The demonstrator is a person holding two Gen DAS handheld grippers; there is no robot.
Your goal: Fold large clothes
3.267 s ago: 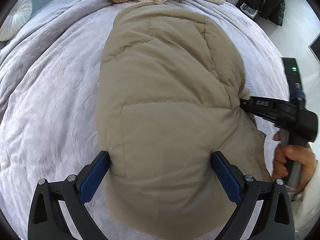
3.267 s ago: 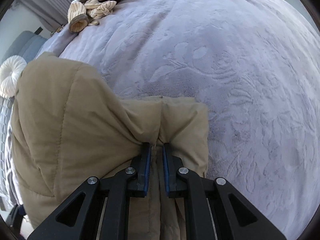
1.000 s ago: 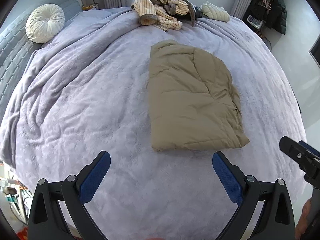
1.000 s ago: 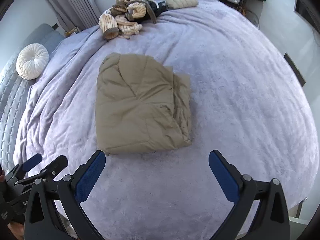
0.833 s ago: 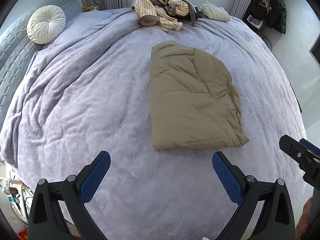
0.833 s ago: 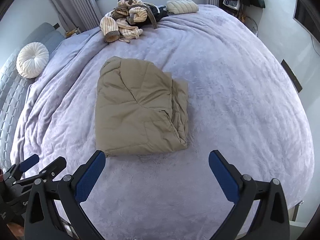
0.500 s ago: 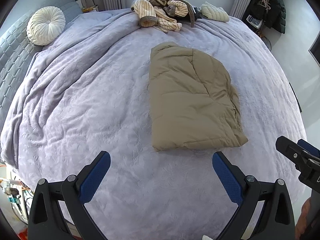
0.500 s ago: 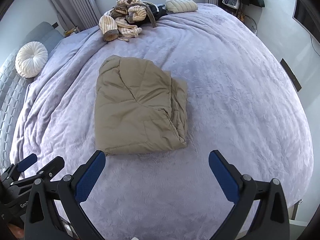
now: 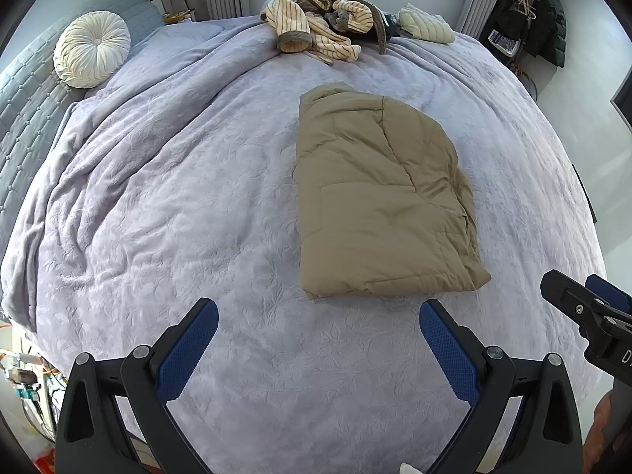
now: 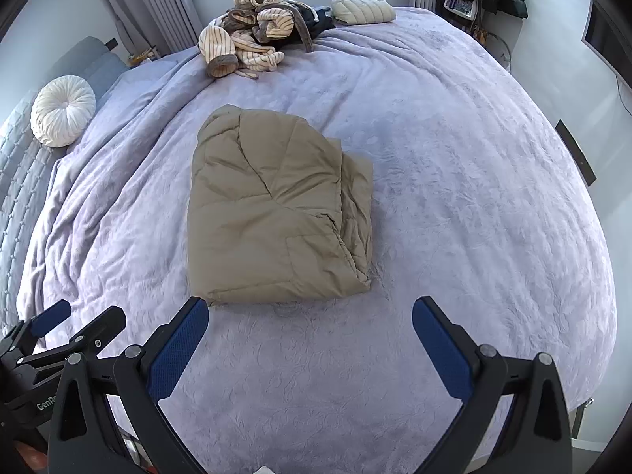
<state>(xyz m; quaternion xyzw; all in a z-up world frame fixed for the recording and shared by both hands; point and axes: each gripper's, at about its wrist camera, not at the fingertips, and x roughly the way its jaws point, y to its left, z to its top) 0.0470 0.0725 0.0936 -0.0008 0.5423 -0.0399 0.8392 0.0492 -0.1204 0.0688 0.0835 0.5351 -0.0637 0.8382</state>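
Observation:
A tan padded jacket [image 9: 375, 197] lies folded into a flat rectangle in the middle of the lilac bedspread [image 9: 177, 197]; it also shows in the right wrist view [image 10: 272, 213]. My left gripper [image 9: 318, 324] is open and empty, held back above the near part of the bed, short of the jacket's near edge. My right gripper [image 10: 310, 320] is open and empty too, just short of the same edge. The right gripper also shows at the right edge of the left wrist view [image 9: 584, 308], and the left gripper at the lower left of the right wrist view [image 10: 63, 335].
A heap of striped and brown clothes [image 9: 320, 31] and a folded cream quilted garment [image 9: 424, 25] lie at the far side of the bed. A round white cushion [image 9: 93, 49] leans on the grey headboard [image 9: 23, 91] at the left. Dark coats [image 9: 541, 8] hang at the back right.
Over three seconds both grippers let go of the jacket and drew back from it; the right one opened. In the last second almost nothing has moved.

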